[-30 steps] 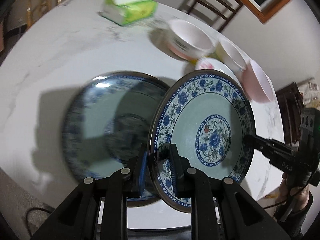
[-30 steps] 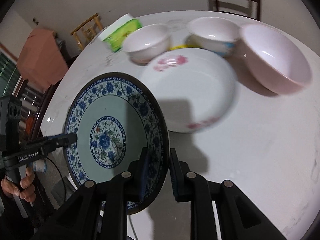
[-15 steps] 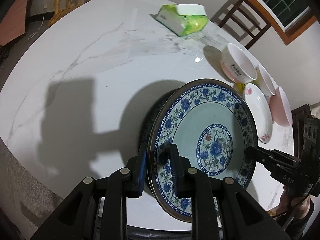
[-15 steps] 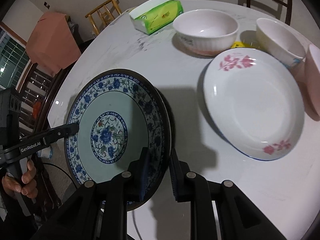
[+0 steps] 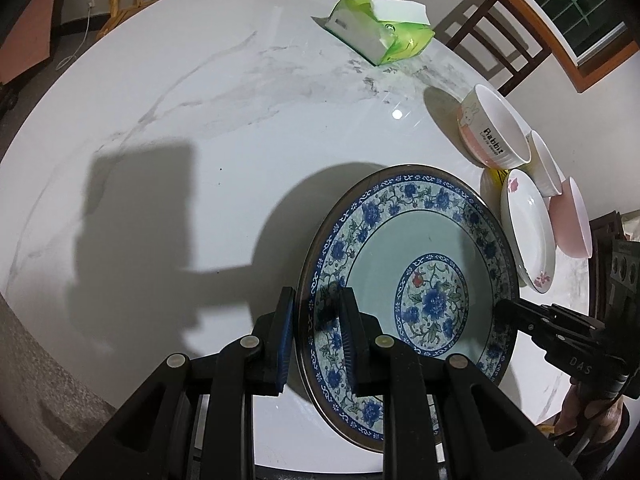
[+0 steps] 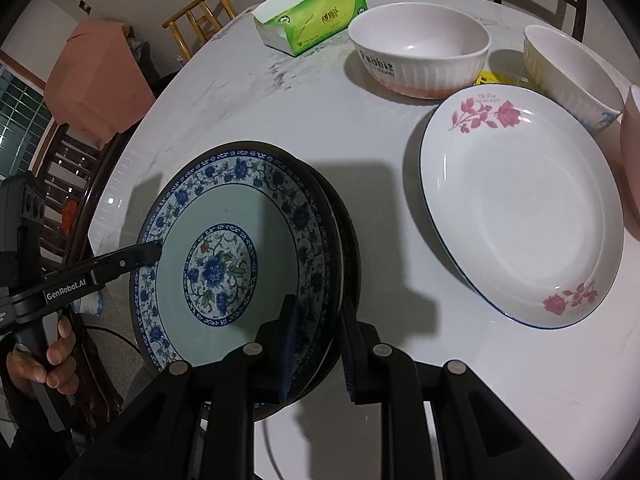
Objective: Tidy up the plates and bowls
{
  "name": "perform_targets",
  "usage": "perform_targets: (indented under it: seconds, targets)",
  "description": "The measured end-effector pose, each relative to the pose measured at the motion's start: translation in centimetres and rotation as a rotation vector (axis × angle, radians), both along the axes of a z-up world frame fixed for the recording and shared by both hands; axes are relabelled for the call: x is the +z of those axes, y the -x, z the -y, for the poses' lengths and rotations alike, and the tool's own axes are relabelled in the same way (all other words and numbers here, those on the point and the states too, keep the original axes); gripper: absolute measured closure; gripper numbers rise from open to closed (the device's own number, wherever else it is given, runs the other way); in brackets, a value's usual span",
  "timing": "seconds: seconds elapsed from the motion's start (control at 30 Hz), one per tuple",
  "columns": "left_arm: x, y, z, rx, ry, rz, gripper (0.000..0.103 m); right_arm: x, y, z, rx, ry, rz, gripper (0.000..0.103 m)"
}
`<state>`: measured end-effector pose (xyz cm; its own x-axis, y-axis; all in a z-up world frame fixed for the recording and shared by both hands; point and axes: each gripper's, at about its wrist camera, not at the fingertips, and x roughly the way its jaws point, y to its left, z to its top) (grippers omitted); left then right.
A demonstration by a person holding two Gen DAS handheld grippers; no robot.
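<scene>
Both grippers pinch opposite rims of the blue floral plate (image 5: 408,276): the left gripper (image 5: 314,322) on one edge, the right gripper (image 6: 316,336) on the other. The plate sits nested on a matching dark-rimmed plate (image 6: 346,248) underneath, so lowering is done; the white rose plate (image 6: 520,216) lies beyond, well apart.

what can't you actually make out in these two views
- Lower blue-patterned plate: right wrist view shows only a dark rim behind the held blue plate; its face is covered. In the left wrist view it is hidden completely.
- Pink bowl: cut off by the right edge of the right wrist view.
- Yellow item: mostly hidden between the Rabbit bowl and flower plate; unidentifiable.
- Small print on the flower plate: too small.
</scene>
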<state>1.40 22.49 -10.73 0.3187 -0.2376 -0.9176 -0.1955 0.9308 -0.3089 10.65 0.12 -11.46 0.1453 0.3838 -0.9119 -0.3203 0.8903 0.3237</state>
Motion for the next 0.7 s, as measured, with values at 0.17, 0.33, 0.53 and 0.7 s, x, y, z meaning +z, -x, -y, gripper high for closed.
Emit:
perform_targets:
  seconds: [0.17, 0.33, 0.53, 0.7]
  targets:
    - [0.0, 0.0, 0.1, -0.001, -0.007, -0.003, 0.084, 0.2, 0.3, -0.6, 0.015, 0.044, 0.028, 0.081]
    - [-0.7, 0.0, 0.3, 0.001, -0.024, -0.021, 0.086, 0.5, 0.7, -1.3, 0.035, 0.102, 0.062, 0.08]
    - [-0.6, -0.2, 0.4, 0.001, -0.045, -0.012, 0.085, 0.4, 0.8, -1.2, 0.033, 0.111, 0.071, 0.079]
    - [-0.5, -0.1, 0.3, 0.01, -0.036, -0.007, 0.085, 0.5, 1.1, -1.6, 0.049, 0.133, 0.089, 0.078]
